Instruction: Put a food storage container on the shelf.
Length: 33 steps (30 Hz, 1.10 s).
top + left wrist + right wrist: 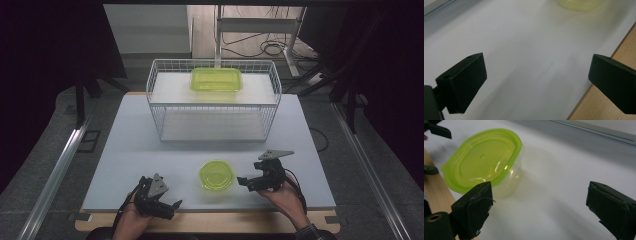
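While dark curtains ring the white table [150,150], a lidded green container [217,175] sits near its front edge, between the open left gripper [172,206] and open right gripper [243,183].

Two black hand-held grippers, left [176,204] and right [243,182], each with grey three-cornered plate and trailing black cable.

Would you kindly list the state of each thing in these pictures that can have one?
Left gripper: open, holding nothing, over the near table edge.
Right gripper: open, holding nothing, beside the small tub.
Small tub: green lid on, upright on the table.
Large tub: lid on, resting on the basket's top shelf.
Wire basket: upright, lower shelf bare.
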{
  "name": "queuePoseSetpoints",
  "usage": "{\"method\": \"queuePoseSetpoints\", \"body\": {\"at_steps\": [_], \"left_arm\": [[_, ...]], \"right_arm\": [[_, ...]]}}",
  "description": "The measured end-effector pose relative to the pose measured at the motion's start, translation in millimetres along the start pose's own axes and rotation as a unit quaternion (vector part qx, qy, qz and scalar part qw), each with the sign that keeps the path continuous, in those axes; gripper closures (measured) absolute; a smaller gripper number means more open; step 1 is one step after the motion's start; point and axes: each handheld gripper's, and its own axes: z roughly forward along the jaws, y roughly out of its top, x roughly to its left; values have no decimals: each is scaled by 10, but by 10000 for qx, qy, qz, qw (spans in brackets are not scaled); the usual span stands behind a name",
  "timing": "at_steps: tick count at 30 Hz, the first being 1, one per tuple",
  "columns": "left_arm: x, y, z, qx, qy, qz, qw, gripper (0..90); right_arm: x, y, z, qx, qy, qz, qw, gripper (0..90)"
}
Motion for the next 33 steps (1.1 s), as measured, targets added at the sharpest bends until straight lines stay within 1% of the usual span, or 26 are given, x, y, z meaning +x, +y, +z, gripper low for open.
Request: {"method": "queuePoseSetpoints", "body": {"at_steps": [3, 4, 5, 6, 8, 11, 13, 14, 15, 16, 21, 24, 26, 27, 28, 29, 30, 31, 32, 33], "left_arm": [[-1, 1, 2, 3, 6, 4, 10000, 14], [-1, 1, 2, 3, 6, 4, 10000, 14], [-1, 1, 2, 1, 8, 3, 10000, 14], [0, 1, 2, 4, 7, 1, 10000, 14], [0, 0, 4, 7, 9, -1, 10000, 14], [-1, 0, 7, 16, 0, 6, 10000, 14], [-2, 0, 7, 22, 4, 9, 10000, 14], [-2, 0, 7, 22, 4, 9, 10000, 14], [-3, 0, 6, 11, 5, 7, 10000, 14], [-2, 0, 6, 12, 6, 6, 10000, 14], [-3, 0, 5, 15, 4, 10, 10000, 14], [-3, -1, 4, 14, 4, 10, 10000, 14], [-3, -1, 3, 14, 2, 12, 10000, 14], [-3, -1, 3, 14, 2, 12, 10000, 14], [-4, -1, 5, 19, 0, 17, 10000, 14], [-5, 0, 6, 20, 0, 20, 10000, 14], [-5, 0, 6, 20, 0, 20, 10000, 14], [-7, 1, 7, 28, 5, 31, 10000, 14], [-8, 1, 8, 32, 6, 34, 10000, 14], [-8, 1, 9, 34, 7, 35, 10000, 14]], "right_arm": [[-3, 52, 0, -46, 131, 116, 9998, 138], [-3, 52, 0, -46, 131, 116, 9998, 138], [1, 95, 1, -94, 203, 174, 9996, 187], [2, 109, 5, -109, 225, 185, 9995, 205], [-9, 143, 13, -83, 310, 205, 9993, 260], [-35, 174, 53, -37, 519, 345, 9980, 338], [-50, 196, 89, 16, 689, 504, 9964, 380], [-50, 196, 89, 16, 689, 504, 9964, 380], [-56, 225, 126, 69, 779, 637, 9949, 434], [-62, 234, 139, 85, 813, 668, 9944, 453], [-90, 300, 218, 169, 1060, 966, 9895, 550], [-100, 314, 278, 268, 1141, 1045, 9876, 591], [-111, 307, 319, 349, 1215, 1114, 9857, 617], [-111, 307, 319, 349, 1215, 1114, 9857, 617], [-126, 295, 349, 427, 1322, 1233, 9826, 652], [-131, 292, 354, 437, 1347, 1267, 9818, 666], [-131, 292, 354, 437, 1347, 1267, 9818, 666], [-143, 288, 362, 465, 1492, 1398, 9778, 706], [-145, 288, 364, 485, 1549, 1448, 9761, 721], [-143, 289, 370, 511, 1568, 1480, 9751, 729]]}}
